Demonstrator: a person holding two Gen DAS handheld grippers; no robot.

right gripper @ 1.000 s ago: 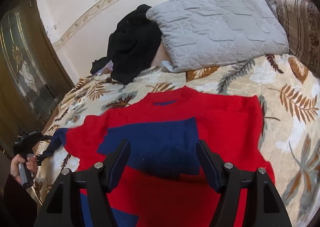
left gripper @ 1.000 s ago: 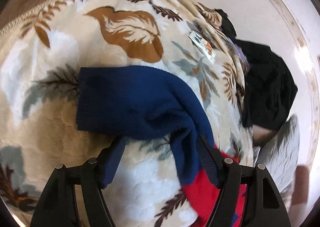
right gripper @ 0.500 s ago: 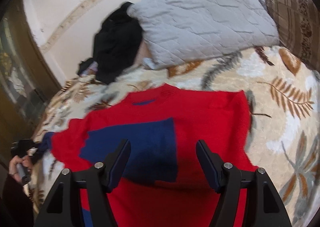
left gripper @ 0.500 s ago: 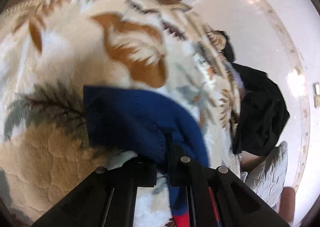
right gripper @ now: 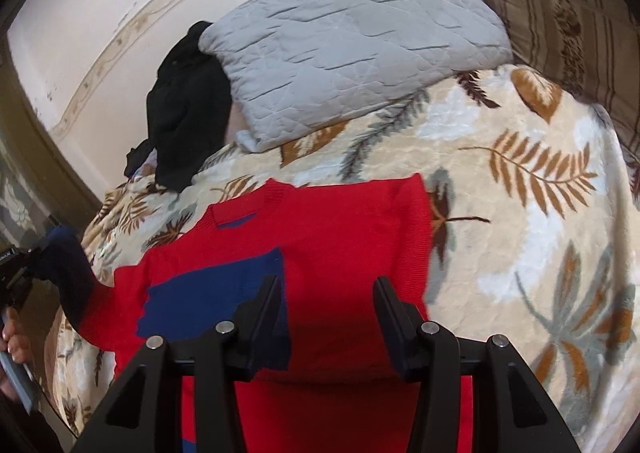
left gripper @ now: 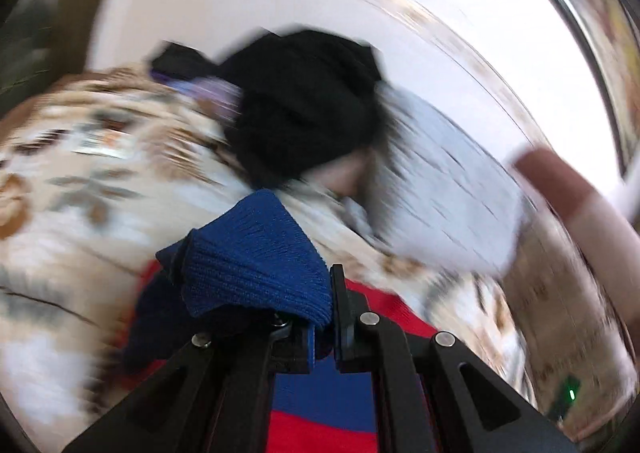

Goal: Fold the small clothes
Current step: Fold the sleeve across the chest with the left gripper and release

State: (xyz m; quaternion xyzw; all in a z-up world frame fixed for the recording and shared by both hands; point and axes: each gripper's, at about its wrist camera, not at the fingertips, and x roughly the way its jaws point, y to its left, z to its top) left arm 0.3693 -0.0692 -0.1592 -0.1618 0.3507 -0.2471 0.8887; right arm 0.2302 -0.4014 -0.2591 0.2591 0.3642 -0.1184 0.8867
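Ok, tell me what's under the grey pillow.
The grey pillow lies on the leaf-print blanket, overlapping the black garment. Anything else beneath is covered.

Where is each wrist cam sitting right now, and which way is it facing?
Left wrist: rides the left tongs, shut on the blue cuff, facing the black clothes; heavily blurred.
Right wrist: rides the right tongs, jaws closing, nothing gripped, looking down over the red sweater; a hand shows at far left.
Shared: sweater, grey pillow, black clothes.

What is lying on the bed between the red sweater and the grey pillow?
Only bare leaf-print blanket separates the red sweater from the grey pillow, shown clearly in the right wrist view.
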